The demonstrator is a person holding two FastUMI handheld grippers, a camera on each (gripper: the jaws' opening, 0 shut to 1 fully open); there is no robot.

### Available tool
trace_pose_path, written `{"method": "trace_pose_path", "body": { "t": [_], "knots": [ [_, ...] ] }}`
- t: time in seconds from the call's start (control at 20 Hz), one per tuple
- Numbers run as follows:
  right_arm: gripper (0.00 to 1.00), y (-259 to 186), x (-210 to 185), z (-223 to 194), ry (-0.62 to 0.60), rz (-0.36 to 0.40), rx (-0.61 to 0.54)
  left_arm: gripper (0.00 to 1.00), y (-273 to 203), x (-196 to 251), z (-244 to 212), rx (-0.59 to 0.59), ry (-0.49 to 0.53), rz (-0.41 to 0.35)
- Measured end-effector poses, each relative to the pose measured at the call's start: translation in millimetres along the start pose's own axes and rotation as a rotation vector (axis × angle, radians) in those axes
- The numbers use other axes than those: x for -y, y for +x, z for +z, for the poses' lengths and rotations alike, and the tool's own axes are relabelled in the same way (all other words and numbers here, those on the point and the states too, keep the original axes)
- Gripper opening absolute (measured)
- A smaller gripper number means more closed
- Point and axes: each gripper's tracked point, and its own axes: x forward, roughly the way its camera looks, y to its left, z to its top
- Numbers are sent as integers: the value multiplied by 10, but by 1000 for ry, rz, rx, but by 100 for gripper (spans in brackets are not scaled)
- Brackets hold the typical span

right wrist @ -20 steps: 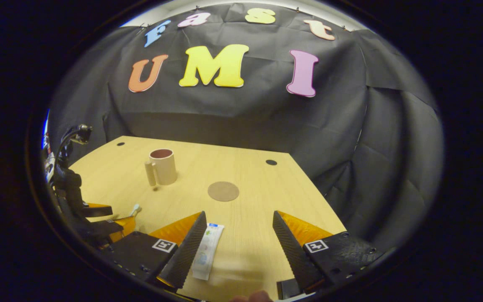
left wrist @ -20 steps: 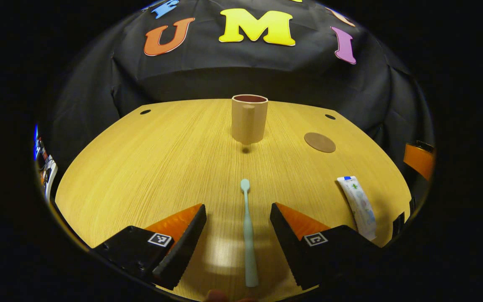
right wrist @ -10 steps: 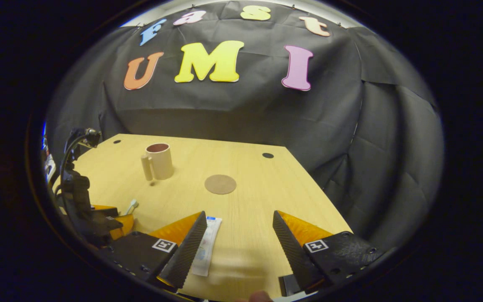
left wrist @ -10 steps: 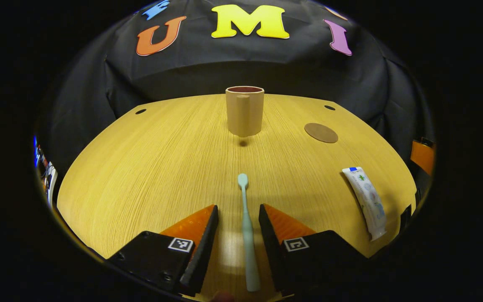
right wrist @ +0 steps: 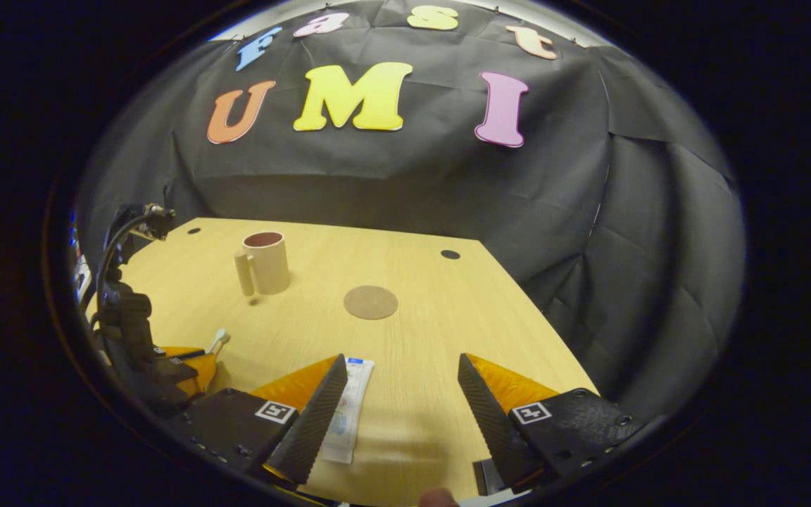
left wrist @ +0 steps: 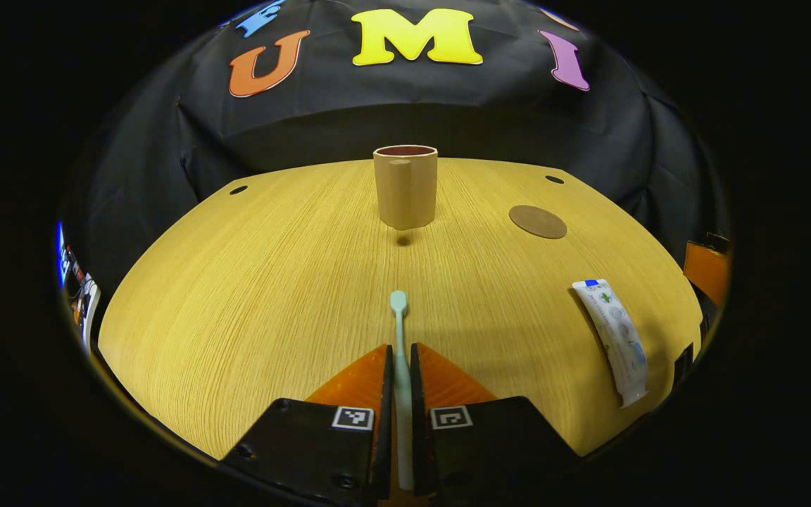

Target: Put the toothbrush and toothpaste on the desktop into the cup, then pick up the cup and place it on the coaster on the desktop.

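Desktop (left wrist: 250, 282), toothbrush (left wrist: 398, 331) between jaws

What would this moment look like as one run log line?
left gripper: shut on toothbrush | right gripper: open beside toothpaste | cup: empty, upright | coaster: bare

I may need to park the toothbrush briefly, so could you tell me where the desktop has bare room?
The widest bare patch of the desktop lies left of the cup and toothbrush. A smaller one sits between the coaster and the far right corner. It is crowded near the toothpaste, by the right gripper.
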Motion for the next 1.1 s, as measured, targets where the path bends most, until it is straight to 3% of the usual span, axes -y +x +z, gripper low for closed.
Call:
{"method": "trace_pose_path", "body": {
  "t": [0.45, 1.1],
  "knots": [
    [95, 107, -241, -219, 6, 71, -100, 4, 12, -32, 44, 1, -24, -21],
    [95, 452, -616, -785, -1, 147, -297, 3, -83, -265, 476, 72, -48, 4]
  ]
}}
